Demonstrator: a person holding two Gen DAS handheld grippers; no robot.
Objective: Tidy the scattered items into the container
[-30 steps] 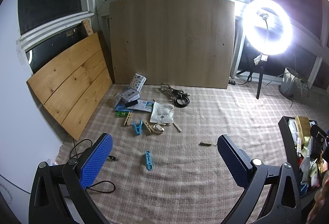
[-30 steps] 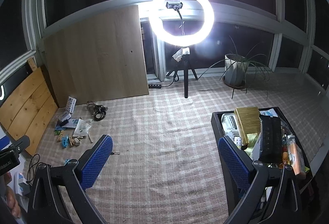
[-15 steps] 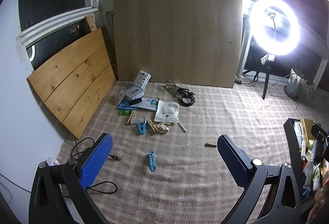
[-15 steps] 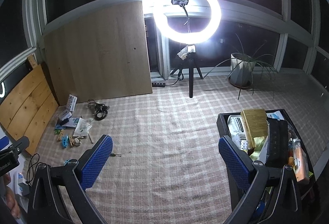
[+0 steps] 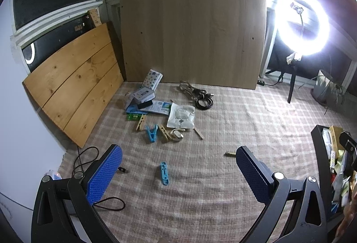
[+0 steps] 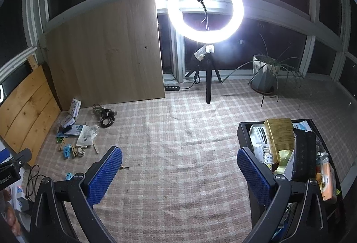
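Scattered items lie on the checked rug: a blue clip (image 5: 164, 173) just ahead of my open, empty left gripper (image 5: 178, 167), a blue clothespin (image 5: 151, 133), wooden clothespins (image 5: 141, 122), a white pouch (image 5: 181, 118), booklets and small boxes (image 5: 144, 95), a black cable coil (image 5: 203, 100) and a small brass piece (image 5: 229, 154). The same pile shows far left in the right wrist view (image 6: 80, 138). The black container (image 6: 242, 131), full of packets, stands at the right, next to my open, empty right gripper (image 6: 179, 167). Its rim also shows in the left wrist view (image 5: 316, 138).
A wooden board (image 5: 191, 33) and a slatted panel (image 5: 73, 86) lean against the windows. A ring light on a tripod (image 6: 206, 19) and a potted plant (image 6: 265, 73) stand at the back. A thin cable (image 5: 87, 158) lies at the rug's left edge.
Both views have shifted slightly: the pile sits a little further right and lower in the left wrist view, and the container has slid right in the right wrist view. Both grippers stay open.
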